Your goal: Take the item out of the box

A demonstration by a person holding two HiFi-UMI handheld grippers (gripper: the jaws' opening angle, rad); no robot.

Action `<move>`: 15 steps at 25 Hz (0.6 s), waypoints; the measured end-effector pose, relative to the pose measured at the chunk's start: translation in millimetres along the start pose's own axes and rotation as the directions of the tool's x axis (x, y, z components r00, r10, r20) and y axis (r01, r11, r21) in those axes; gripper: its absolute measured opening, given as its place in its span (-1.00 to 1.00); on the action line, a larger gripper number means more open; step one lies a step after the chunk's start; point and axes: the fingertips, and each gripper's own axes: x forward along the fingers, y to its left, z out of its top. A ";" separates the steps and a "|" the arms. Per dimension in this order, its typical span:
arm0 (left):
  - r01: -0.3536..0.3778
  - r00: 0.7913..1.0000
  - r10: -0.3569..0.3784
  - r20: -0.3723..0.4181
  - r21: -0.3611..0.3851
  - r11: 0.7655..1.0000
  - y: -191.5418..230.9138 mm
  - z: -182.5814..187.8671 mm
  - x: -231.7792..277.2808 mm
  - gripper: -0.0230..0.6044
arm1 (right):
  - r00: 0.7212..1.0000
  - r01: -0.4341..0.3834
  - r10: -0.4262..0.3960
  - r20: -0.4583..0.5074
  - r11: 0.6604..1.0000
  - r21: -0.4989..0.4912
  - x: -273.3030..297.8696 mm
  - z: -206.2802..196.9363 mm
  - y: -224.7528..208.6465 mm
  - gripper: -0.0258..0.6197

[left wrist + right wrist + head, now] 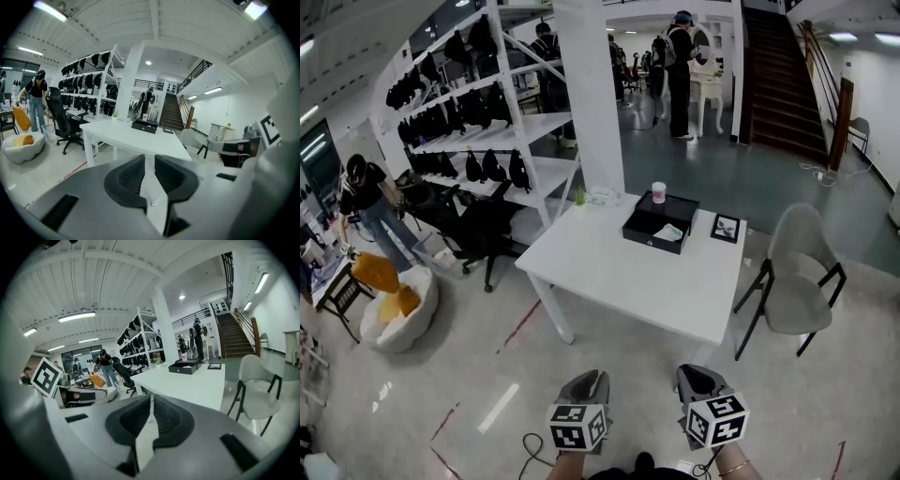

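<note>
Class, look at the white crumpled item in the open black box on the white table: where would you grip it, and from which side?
Probably pinch the white crumpled item at its upper folds, coming straight down from above: the open black box's walls ring it, blocking any sideways approach. Its finer shape is too small to tell.

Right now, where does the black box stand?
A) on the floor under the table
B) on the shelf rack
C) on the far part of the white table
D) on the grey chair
C: the head view shows the black box resting on the far part of the white table, with the grey chair apart from it at the table's right side.
</note>
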 end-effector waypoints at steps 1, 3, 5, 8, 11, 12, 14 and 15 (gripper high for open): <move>0.001 1.000 -0.001 -0.002 0.000 1.000 -1.7 0.2 1.9 -0.73 | 1.000 -0.007 0.007 0.000 1.000 0.000 -0.2 1.2 -0.8 -0.90; 0.001 1.000 -0.001 -0.007 0.001 1.000 -4.2 -0.7 5.2 -0.73 | 1.000 -0.026 0.026 0.004 1.000 -0.001 -0.9 2.7 -0.8 -0.76; -0.001 1.000 0.001 -0.012 -0.002 1.000 -6.8 -2.9 7.3 -0.73 | 0.999 -0.045 0.045 0.006 0.999 0.001 -1.6 1.6 -1.4 -0.65; 0.002 1.000 -0.002 -0.012 -0.002 1.000 -11.5 -1.1 12.4 -0.73 | 0.998 -0.055 0.055 0.005 0.998 0.010 1.1 3.3 -7.1 -0.54; 0.006 1.000 -0.006 -0.024 0.005 1.000 -14.2 -1.7 19.1 -0.73 | 0.998 -0.058 0.058 0.009 0.998 0.020 2.9 5.1 -12.8 -0.48; 0.007 1.000 -0.007 -0.026 0.007 1.000 -14.7 -1.4 22.4 -0.73 | 0.998 -0.058 0.058 0.010 0.998 0.023 4.2 5.9 -15.7 -0.48; 0.011 1.000 -0.011 -0.028 0.012 1.000 -15.0 1.2 30.8 -0.73 | 0.998 -0.058 0.058 0.013 0.998 0.028 9.1 8.9 -22.0 -0.47; 0.014 0.999 -0.013 -0.031 0.015 1.000 -14.9 2.8 35.7 -0.73 | 0.998 -0.057 0.057 0.014 0.998 0.030 12.4 10.6 -25.1 -0.46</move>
